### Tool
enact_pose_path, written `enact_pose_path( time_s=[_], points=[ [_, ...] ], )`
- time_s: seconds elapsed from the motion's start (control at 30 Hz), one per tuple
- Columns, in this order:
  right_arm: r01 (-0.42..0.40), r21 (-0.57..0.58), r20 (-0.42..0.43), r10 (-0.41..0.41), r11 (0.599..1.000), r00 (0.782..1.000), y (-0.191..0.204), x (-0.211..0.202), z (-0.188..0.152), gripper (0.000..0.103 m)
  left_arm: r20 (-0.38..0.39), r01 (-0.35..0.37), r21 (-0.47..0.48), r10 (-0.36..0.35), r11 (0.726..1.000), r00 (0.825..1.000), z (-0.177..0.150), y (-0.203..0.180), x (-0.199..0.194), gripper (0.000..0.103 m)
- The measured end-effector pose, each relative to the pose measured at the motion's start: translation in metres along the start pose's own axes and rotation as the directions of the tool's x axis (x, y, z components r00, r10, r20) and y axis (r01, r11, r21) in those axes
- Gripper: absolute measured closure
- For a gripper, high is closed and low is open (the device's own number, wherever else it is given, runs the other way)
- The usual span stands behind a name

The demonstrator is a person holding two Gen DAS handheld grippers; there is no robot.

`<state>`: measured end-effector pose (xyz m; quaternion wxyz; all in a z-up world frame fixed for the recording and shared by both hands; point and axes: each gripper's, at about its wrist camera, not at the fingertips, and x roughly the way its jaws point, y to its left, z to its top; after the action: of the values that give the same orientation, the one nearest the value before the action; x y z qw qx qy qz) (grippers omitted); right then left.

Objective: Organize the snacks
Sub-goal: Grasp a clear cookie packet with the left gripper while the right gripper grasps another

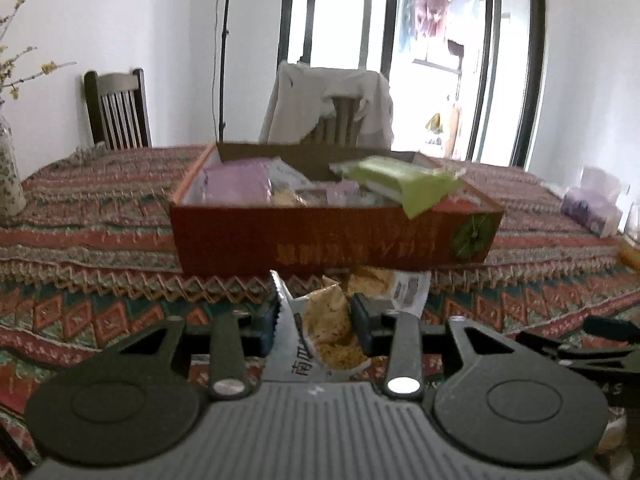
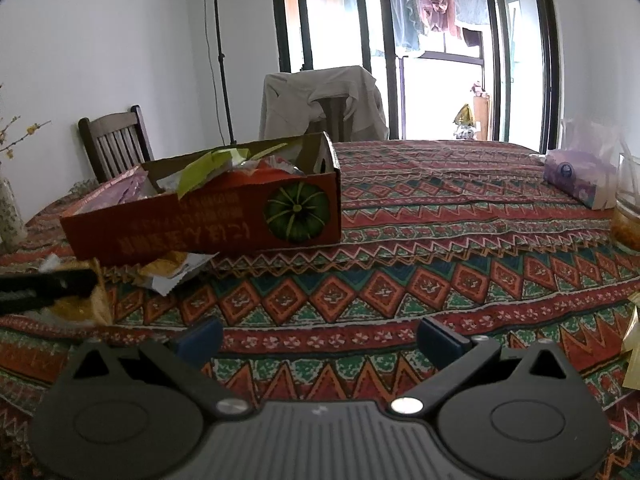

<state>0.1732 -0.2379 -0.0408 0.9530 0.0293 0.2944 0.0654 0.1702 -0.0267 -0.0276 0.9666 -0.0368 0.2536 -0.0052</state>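
My left gripper [image 1: 320, 312] is shut on a clear snack packet [image 1: 328, 320] of yellow crumbly pieces, held just above the patterned tablecloth. Straight ahead stands an orange cardboard box [image 1: 320, 236] with a green pumpkin picture. It holds several snacks, among them purple packets [image 1: 240, 184] and a green packet [image 1: 400, 184] that overhangs the rim. Another packet [image 1: 384, 284] lies on the cloth against the box's near wall. My right gripper [image 2: 320, 338] stands open over bare cloth with nothing between its fingers. In the right wrist view the box [image 2: 200, 220] sits to the left, with the left gripper's fingers [image 2: 48, 284] at the left edge.
A purple tissue pack [image 2: 576, 180] and a glass jar [image 2: 628, 216] stand at the table's right side, and a yellow wrapper [image 2: 632, 344] pokes in at the right edge. A vase [image 1: 8, 184] is at the far left. Two chairs [image 1: 116, 108] stand behind the table, one draped with cloth [image 2: 324, 100].
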Motion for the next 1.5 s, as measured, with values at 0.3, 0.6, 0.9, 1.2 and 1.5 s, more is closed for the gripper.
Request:
enact_pose_path(
  time_s=[0.3,0.6,0.9,1.2,1.5],
  points=[
    [-0.015,-0.055,0.022,0.016,0.998,1.0,0.027,0.002,0.011,0.0,0.047,-0.016,-0.07,0.02,0.997,0.999,0.007,0.037,-0.003,0.064],
    [-0.042,-0.112,0.022,0.044,0.993,0.999,0.061,0.02,0.032,0.0,0.065,-0.014,-0.125,0.023,0.992,0.998,0.007,0.063,0.012,0.064],
    [-0.054,-0.161,-0.036,0.049,0.985,0.998,0.101,0.068,0.058,0.0,0.087,-0.008,-0.149,0.021,0.989,0.996,0.002,0.069,0.013,0.064],
    [-0.068,-0.129,-0.151,0.048,0.989,0.987,0.109,0.112,0.05,0.005,0.082,0.001,-0.151,0.011,0.989,0.997,0.0,0.07,0.015,0.064],
    [-0.109,-0.149,-0.106,0.093,0.983,0.99,0.109,0.096,0.041,0.042,0.072,-0.007,-0.17,0.02,0.985,0.997,0.0,0.074,0.018,0.064]
  ],
)
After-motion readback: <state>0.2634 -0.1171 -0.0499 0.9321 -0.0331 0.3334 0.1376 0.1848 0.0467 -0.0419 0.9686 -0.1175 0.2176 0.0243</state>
